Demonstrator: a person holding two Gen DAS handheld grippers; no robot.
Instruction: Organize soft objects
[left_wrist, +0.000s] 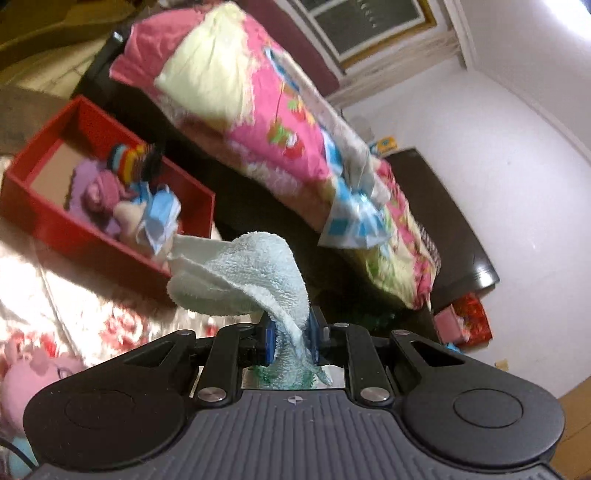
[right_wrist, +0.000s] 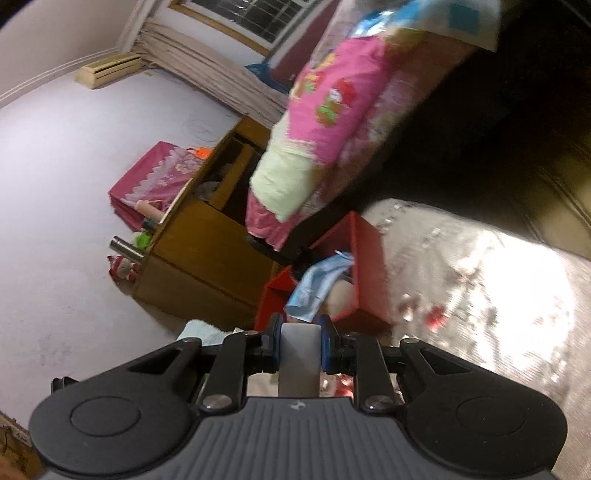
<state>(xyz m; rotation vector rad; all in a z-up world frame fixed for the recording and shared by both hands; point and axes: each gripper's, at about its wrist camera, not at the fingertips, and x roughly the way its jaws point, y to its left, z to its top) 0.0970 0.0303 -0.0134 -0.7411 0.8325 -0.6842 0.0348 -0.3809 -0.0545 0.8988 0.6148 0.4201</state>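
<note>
My left gripper (left_wrist: 290, 338) is shut on a pale blue towel (left_wrist: 251, 275), which drapes forward over the fingers, held above the bed. A red box (left_wrist: 96, 236) lies ahead to the left and holds a striped sock (left_wrist: 129, 162), a pink and purple soft item (left_wrist: 98, 194) and blue cloth (left_wrist: 160, 216). My right gripper (right_wrist: 299, 343) is shut on a whitish strip-like object (right_wrist: 298, 354); what it is I cannot tell. The red box (right_wrist: 365, 258) with blue cloth (right_wrist: 319, 284) lies just ahead of it.
A folded pink patterned quilt (left_wrist: 280, 122) lies against a dark headboard beyond the box. A pink plush toy (left_wrist: 29, 376) sits at the lower left on the floral bedsheet (left_wrist: 74, 302). A wooden nightstand (right_wrist: 207, 240) stands left of the bed.
</note>
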